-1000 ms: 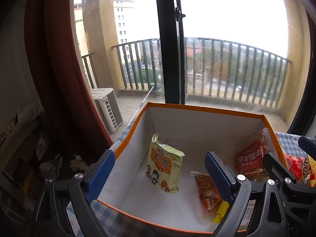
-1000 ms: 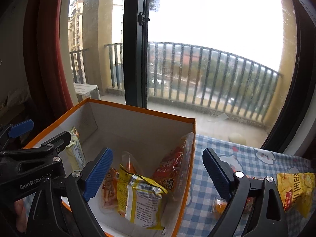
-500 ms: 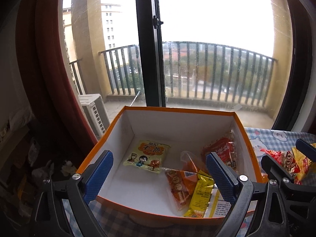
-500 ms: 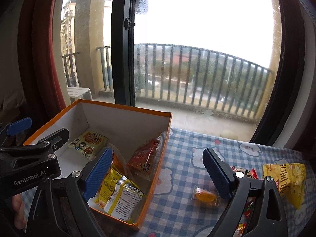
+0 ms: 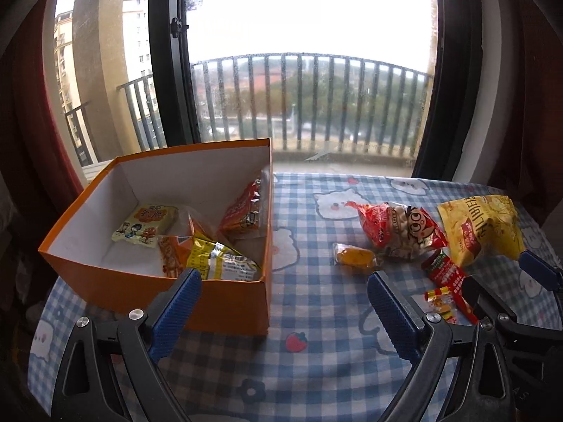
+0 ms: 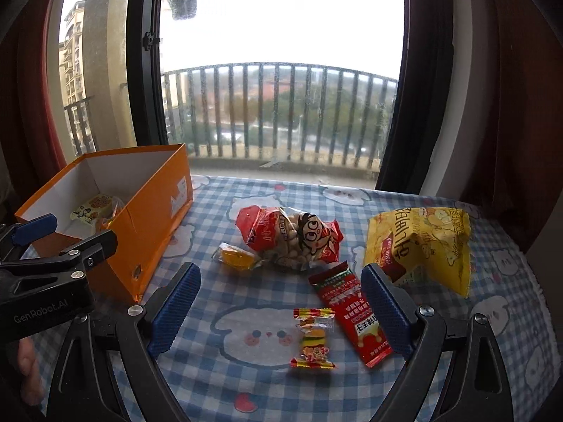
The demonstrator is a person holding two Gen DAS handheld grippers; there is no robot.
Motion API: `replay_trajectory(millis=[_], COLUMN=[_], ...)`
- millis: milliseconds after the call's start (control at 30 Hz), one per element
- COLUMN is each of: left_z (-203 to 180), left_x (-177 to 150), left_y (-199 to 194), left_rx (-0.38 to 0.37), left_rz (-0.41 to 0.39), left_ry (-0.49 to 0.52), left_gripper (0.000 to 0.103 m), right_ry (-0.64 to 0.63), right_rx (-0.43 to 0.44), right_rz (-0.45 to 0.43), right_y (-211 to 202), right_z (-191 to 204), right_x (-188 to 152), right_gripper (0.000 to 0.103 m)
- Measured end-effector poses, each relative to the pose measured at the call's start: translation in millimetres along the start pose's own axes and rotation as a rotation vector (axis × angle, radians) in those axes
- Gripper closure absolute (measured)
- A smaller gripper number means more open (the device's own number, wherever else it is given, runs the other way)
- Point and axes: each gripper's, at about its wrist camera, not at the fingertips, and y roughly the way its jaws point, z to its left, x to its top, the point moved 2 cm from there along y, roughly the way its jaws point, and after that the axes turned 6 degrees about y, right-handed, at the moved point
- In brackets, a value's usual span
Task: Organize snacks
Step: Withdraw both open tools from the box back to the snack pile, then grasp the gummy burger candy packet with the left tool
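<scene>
Loose on the blue-and-white checked tablecloth (image 6: 246, 302) lie five snacks: a red peanut bag (image 6: 292, 235) with a cartoon face, a yellow crisp bag (image 6: 422, 242), a small orange-filled clear packet (image 6: 235, 257), a long red sachet (image 6: 355, 311) running toward the camera, and a little burger candy (image 6: 313, 337). Beside them the open orange cardboard box (image 5: 225, 299) holds about five packets. Both the left gripper (image 5: 281, 309) and right gripper (image 6: 278, 309) hover spread wide, holding nothing.

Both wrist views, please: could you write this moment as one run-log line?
left gripper: jaws open, empty | right gripper: jaws open, empty | orange cardboard box: several packets inside | blue checked tablecloth: five snack packets remaining
</scene>
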Motion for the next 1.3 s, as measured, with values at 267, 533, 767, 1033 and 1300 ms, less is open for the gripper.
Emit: replay_trajectory(millis=[267,533,767,1033,1300], left_z=[-91,-156,-174,-176,-177], left_x=[-11,-32,-39,-39,-45], left_y=[15,52,60,67,81], left_rx=[-0.05,-0.085,-0.085,-0.08,-0.083], left_rz=[0.052,0.139,0.159,0.17,0.22], left_ry=[0.058,0.052,0.046,0.045,0.041], left_gripper=[0.007,0.009,0.016,0.018,0.031], right_ry=[0.047,0.103,0.131,0.132,0.147], right_rx=[-0.053,-0.08,-0.061,-0.031,-0.029], right_rz=[0.019,0.038,0.057,0.075,0.093], right_y=[-8,-13,-6,12,22], right_z=[-83,-154,-181,-178,-181], right_x=[-25,-44,-57,-63,-67], right_gripper=[0.009,0.009,0.009,0.009,0.009])
